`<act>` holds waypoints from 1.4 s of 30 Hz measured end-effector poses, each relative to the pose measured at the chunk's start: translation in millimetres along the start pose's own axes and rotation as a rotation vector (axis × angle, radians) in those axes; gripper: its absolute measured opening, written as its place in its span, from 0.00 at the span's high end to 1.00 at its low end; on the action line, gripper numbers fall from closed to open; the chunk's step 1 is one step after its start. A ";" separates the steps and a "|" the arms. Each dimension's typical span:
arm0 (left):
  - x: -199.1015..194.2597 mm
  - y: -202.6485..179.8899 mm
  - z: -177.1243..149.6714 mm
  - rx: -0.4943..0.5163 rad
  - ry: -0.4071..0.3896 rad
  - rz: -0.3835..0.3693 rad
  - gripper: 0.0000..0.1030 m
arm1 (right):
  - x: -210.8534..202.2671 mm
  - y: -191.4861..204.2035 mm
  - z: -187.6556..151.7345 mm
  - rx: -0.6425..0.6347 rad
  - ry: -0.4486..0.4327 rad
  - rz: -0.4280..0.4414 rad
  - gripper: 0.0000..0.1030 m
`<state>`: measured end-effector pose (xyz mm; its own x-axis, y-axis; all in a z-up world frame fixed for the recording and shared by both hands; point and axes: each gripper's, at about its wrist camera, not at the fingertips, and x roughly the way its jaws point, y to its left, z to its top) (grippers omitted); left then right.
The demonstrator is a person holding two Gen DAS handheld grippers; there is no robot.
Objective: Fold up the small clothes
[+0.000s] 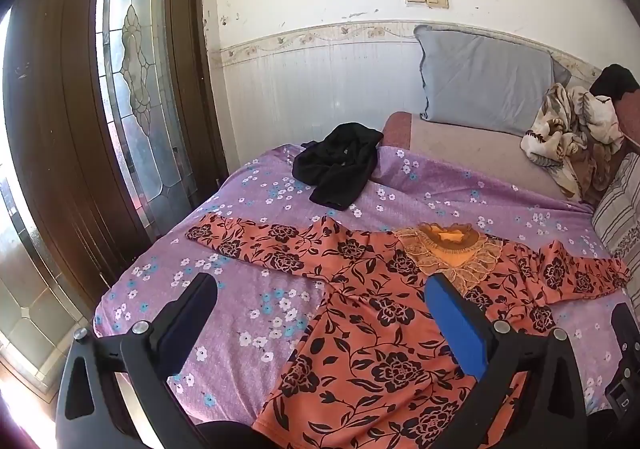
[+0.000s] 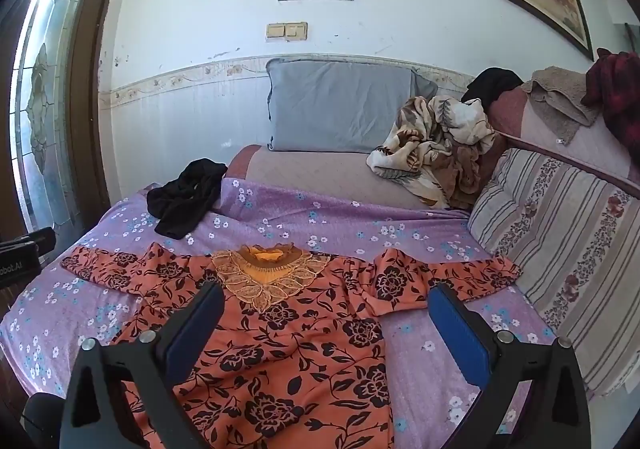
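Note:
An orange dress with black flowers point(image 1: 372, 329) lies flat on the purple flowered sheet point(image 1: 248, 313), sleeves spread to both sides, gold lace collar point(image 1: 452, 249) at the far end. It also shows in the right wrist view point(image 2: 280, 349). My left gripper point(image 1: 320, 289) is open and empty, above the dress's left side. My right gripper point(image 2: 326, 299) is open and empty, above the dress's chest and right sleeve point(image 2: 444, 273). A crumpled black garment point(image 1: 340, 165) lies farther back on the sheet, and shows in the right wrist view point(image 2: 184, 197).
A grey pillow point(image 2: 344, 109) leans on the wall. A crumpled beige blanket point(image 2: 436, 149) lies at the back right. A striped cushion point(image 2: 560, 249) lines the right side. A glass-panelled door point(image 1: 132, 89) stands left of the bed.

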<state>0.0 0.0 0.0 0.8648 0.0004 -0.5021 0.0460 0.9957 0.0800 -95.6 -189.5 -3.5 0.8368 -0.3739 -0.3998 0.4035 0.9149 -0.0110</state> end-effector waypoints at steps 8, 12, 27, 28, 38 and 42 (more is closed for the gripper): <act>5.7 0.7 -4.1 0.004 0.007 0.001 0.00 | 5.3 -0.9 -3.1 0.007 0.014 -0.003 0.00; 5.9 3.0 -5.5 0.001 0.013 0.005 0.00 | 7.3 -0.3 -4.1 0.009 0.019 -0.003 0.00; 19.5 -4.2 -8.9 -0.002 0.036 0.017 0.00 | 22.4 -6.8 -10.1 0.035 0.055 -0.010 0.00; 20.4 -4.3 -9.1 -0.005 0.038 0.014 0.00 | 23.3 -7.1 -10.3 0.037 0.057 -0.011 0.00; 22.3 -5.7 -8.7 -0.001 0.028 0.018 0.00 | 27.1 -8.5 -9.5 0.046 0.066 -0.010 0.00; 23.3 -6.1 -8.6 -0.004 0.003 0.020 0.00 | 28.8 -8.3 -9.8 0.045 0.067 -0.009 0.00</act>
<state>15.5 -5.3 -19.7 0.8640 0.0204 -0.5031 0.0270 0.9958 0.0869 -78.4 -206.4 -23.9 0.8071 -0.3698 -0.4603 0.4287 0.9031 0.0260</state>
